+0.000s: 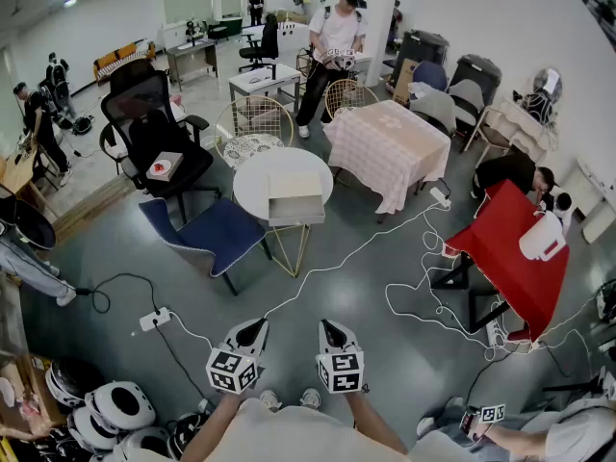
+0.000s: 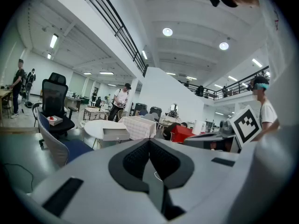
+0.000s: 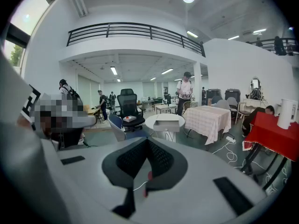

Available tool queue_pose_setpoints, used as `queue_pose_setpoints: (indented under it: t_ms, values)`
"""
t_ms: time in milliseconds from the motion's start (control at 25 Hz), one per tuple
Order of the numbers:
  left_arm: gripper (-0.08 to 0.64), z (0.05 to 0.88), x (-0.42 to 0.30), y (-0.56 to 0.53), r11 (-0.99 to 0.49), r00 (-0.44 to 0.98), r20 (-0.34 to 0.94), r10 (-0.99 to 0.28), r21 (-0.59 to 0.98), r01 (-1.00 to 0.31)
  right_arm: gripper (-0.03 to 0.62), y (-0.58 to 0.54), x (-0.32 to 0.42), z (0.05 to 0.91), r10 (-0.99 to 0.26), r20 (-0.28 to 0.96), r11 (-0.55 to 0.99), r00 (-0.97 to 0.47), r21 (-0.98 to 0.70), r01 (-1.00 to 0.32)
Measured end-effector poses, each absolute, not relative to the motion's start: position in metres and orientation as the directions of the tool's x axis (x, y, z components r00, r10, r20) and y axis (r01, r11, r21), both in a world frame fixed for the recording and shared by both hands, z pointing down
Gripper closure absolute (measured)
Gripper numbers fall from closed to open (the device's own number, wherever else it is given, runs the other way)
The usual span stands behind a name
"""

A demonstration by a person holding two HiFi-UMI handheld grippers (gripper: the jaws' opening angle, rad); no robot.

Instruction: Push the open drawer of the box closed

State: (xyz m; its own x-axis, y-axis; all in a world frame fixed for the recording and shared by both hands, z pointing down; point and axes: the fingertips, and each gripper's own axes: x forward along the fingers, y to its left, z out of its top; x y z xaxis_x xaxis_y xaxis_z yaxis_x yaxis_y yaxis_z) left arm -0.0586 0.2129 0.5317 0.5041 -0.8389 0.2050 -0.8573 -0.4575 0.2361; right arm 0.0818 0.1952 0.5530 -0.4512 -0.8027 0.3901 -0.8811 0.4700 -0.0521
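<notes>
round white table (image 1: 252, 192): well ahead of both grippers | pale rectangular box (image 1: 295, 186): on the table's near edge, its drawer (image 1: 295, 212) apparently pulled out toward them | left gripper (image 1: 254, 329): jaws pressed together, empty | right gripper (image 1: 331, 331): likewise

The box (image 1: 295, 186) is small and far; its drawer (image 1: 296, 212) seems open, contents too small to tell.

Blue chair (image 1: 217, 231) beside round white table (image 1: 252, 189)
</notes>
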Motion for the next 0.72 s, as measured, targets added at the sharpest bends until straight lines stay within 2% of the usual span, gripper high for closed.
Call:
queue_pose_setpoints:
  t_ms: [720]
  values:
    - [0.548,0.53,-0.047,0.196,-0.454,0.499,0.209,-0.841,0.229,-0.861,0.577,0.179,0.088,0.543,-0.8,0.35,0.489,-0.488,-0.092,-0.867]
